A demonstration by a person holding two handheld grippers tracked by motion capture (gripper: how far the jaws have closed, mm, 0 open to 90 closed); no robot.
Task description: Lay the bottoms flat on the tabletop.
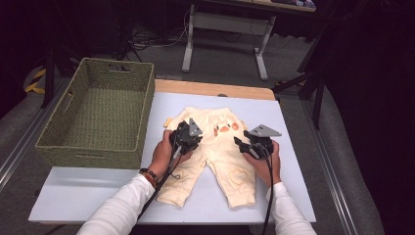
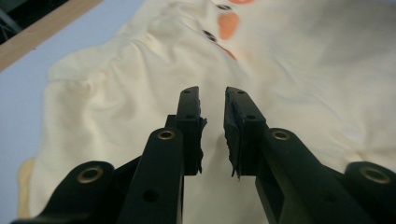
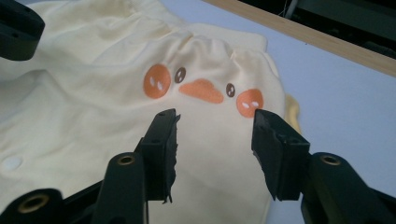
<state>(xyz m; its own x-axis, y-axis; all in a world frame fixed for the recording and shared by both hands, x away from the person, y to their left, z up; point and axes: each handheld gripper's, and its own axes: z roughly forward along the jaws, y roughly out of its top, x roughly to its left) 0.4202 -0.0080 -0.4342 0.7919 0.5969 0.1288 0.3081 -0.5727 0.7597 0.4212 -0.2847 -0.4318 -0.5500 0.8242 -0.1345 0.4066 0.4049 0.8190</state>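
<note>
At the table's left edge sits your woven basket [image 1: 98, 115], bearing no readable label. Your left gripper [image 2: 212, 100] hovers over the cream baby trousers [image 1: 215, 156] lying flat on the pale mat [image 1: 88, 196], jaws a narrow gap apart, pinching nothing. Your right gripper [image 3: 215, 123] stands wider open just below the printed duck face [image 3: 203, 88], also empty.

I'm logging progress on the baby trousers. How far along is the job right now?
Done: the cream trousers lie spread flat on the table. In hand: the left claw and right claw hover over the waist, jaws apart, gripping nothing. Left: probably all the folding, since no fold shows, and the woven basket holds nothing.
</note>
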